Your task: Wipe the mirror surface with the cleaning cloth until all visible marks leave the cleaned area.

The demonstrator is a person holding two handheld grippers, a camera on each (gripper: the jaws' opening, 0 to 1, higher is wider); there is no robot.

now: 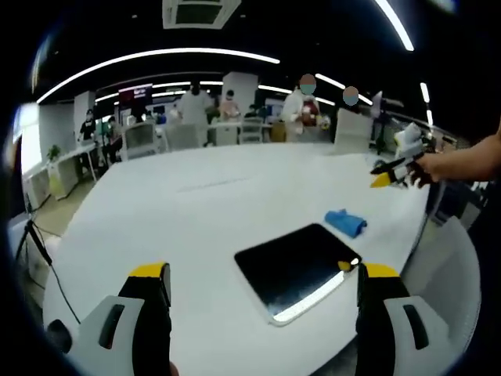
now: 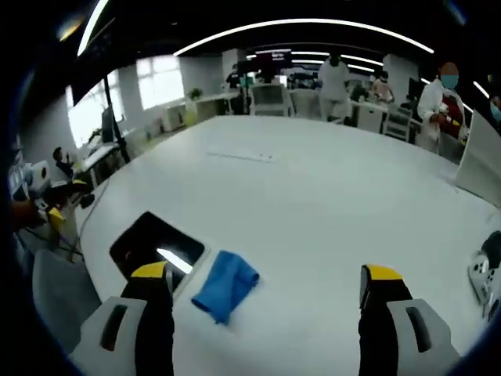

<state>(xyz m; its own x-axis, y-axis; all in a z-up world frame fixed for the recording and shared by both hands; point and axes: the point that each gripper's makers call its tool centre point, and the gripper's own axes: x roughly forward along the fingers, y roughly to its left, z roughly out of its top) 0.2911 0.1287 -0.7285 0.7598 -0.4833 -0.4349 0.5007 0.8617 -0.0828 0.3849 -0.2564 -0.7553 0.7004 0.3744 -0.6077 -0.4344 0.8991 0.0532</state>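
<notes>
- Both grippers empty, jaws spread: left gripper (image 1: 262, 283), right gripper (image 2: 266, 283).
- Cloth (image 2: 225, 286) at mirror's (image 1: 296, 268) 2 o'clock.
- Risk — shallow pinch drags cloth off the table (image 2: 329, 196) edge.

White table (image 1: 196, 211), chairs (image 1: 141, 139) and people (image 1: 301, 110) behind.
</notes>
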